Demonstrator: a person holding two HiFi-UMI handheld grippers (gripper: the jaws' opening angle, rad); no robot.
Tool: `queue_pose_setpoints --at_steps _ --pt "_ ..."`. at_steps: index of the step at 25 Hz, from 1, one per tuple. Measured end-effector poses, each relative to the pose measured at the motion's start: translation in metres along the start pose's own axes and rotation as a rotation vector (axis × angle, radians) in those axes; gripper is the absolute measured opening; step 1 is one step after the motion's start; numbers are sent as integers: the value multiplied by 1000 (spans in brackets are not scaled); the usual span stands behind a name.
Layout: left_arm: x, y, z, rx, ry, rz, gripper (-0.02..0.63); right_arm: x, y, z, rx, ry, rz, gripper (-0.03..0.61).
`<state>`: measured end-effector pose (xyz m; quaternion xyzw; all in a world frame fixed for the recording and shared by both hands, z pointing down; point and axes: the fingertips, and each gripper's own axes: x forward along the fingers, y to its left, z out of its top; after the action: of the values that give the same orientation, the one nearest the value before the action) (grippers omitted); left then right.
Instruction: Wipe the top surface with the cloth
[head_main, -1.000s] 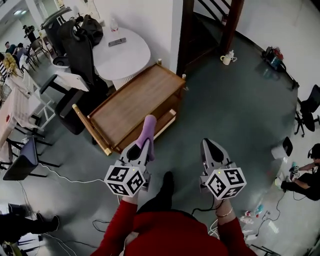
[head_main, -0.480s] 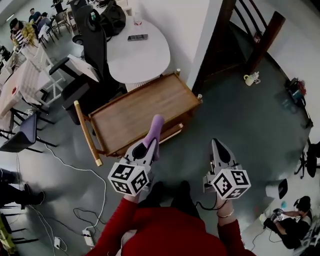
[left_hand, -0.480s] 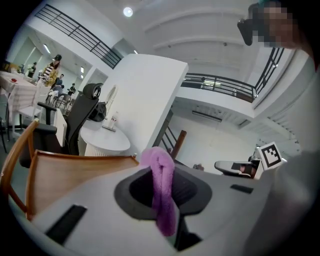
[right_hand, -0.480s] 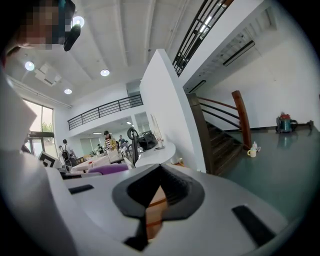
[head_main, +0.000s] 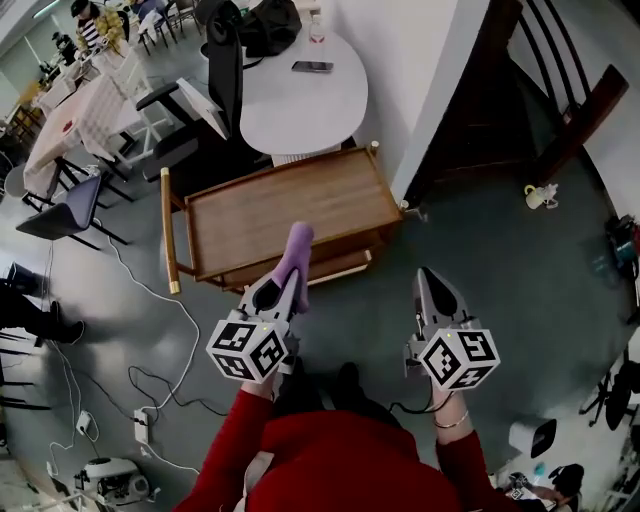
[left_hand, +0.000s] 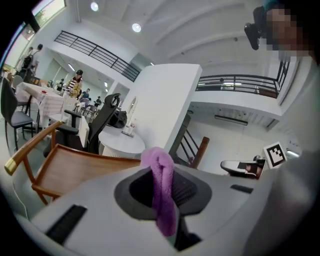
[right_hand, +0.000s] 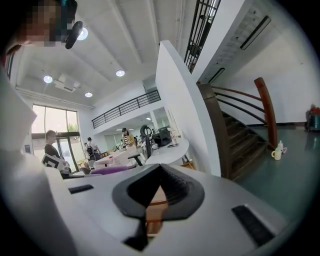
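A purple cloth (head_main: 293, 252) sticks out of my left gripper (head_main: 276, 290), which is shut on it and held just short of the near edge of a wooden cart (head_main: 290, 212). In the left gripper view the cloth (left_hand: 161, 185) is pinched between the jaws, with the cart's top (left_hand: 85, 167) ahead and to the left. My right gripper (head_main: 432, 287) hovers over the grey floor to the right of the cart; its jaws are shut with nothing between them. In the right gripper view the right gripper (right_hand: 152, 197) points toward the cart.
A round white table (head_main: 305, 95) with a phone stands behind the cart, next to a white wall (head_main: 425, 70). A dark wooden staircase (head_main: 540, 90) rises at the right. Chairs (head_main: 70, 210) and cables (head_main: 150, 380) lie to the left. A cup (head_main: 540, 196) sits on the floor.
The view has swung, so the cart and white table now sit more to the left and centre. Both grippers keep their pose, the cloth still held near the cart's edge.
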<state>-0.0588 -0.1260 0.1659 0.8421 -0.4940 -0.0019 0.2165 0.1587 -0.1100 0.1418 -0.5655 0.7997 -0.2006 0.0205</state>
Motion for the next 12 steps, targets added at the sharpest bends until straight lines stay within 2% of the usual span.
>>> queue_pose_setpoints --at_steps 7,12 --pt "-7 -7 -8 -9 -30 60 54 8 -3 -8 -6 40 74 11" --pt "-3 -4 -23 -32 12 40 54 3 -4 -18 3 76 63 11"
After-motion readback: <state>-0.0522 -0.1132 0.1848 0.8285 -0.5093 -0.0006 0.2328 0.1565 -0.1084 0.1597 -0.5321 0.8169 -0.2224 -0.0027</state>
